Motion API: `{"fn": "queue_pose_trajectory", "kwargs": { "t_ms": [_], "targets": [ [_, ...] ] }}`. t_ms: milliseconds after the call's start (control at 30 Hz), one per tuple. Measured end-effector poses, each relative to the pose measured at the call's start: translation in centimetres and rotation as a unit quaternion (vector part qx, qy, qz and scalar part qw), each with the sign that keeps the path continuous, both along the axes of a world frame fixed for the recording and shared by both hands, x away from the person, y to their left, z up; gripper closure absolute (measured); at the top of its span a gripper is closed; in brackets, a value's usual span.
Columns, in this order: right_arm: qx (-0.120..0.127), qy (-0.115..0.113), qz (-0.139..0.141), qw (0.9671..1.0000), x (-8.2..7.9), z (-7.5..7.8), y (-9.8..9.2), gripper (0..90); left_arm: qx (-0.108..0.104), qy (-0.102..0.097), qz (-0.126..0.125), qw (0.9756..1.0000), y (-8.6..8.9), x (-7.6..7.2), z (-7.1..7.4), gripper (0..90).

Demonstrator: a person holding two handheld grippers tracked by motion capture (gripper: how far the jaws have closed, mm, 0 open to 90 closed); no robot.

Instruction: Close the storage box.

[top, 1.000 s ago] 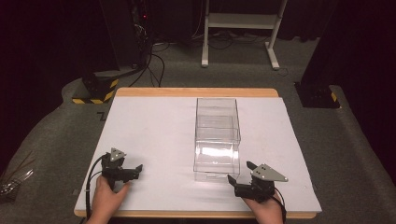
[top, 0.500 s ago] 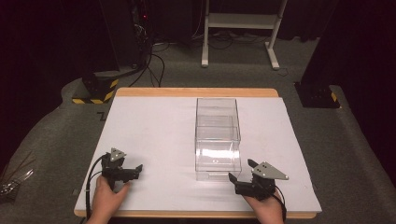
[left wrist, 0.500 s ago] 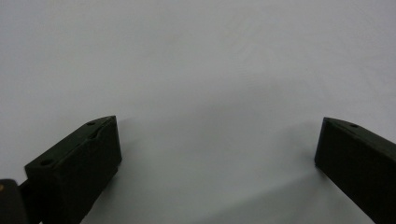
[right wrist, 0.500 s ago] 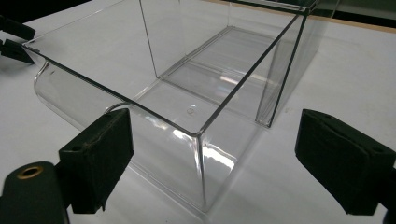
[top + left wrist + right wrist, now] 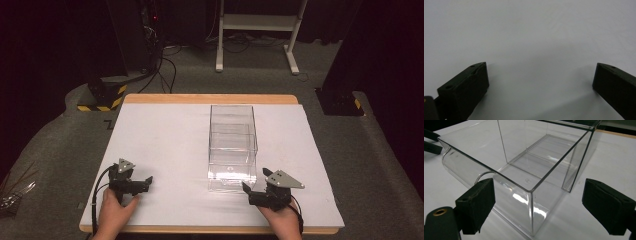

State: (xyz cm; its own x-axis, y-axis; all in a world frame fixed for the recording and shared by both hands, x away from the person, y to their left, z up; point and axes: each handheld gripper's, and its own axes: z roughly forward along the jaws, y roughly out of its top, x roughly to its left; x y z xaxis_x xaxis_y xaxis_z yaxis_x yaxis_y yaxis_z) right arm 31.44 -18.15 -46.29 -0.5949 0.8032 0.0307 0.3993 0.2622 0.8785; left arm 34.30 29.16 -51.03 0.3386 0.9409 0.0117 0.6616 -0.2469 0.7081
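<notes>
Clear box (image 5: 529,167), near corner: my right gripper (image 5: 539,207) spread, framing it for a grip.
Left gripper (image 5: 540,82): also spread, parked on white table (image 5: 165,145), clear of the work.

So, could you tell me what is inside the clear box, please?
Nothing shows inside the clear box: through its walls only its own floor and the white table cover beneath appear. Both open grippers sit outside it.
</notes>
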Motion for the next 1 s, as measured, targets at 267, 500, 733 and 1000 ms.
{"fn": "queue_pose_trajectory", "kwargs": {
  "t_ms": [267, 500, 733, 1000],
  "targets": [
    [-0.001, 0.004, -0.004, 1.0, 0.8, 0.0, 0.1, 11.5, 0.0, 0.0, 0.0, 1.0, 0.0, 0.0, 0.0, 0.6],
    [-0.002, 0.007, -0.008, 0.9999, 1.4, 0.0, 0.1, 11.5, 0.0, 0.0, 0.0, 1.0, 0.0, 0.0, 0.0, 0.6],
    [-0.006, 0.006, -0.011, 0.9999, 2.0, 0.0, 0.1, 11.5, 0.0, 0.0, 0.0, 1.0, 0.0, 0.0, 0.0, 0.6],
    [-0.004, 0.007, -0.019, 0.9998, 2.8, -0.1, -0.1, 11.5, 0.0, 0.0, 0.0, 1.0, 0.0, 0.0, 0.0, 0.6]
  ]
}}
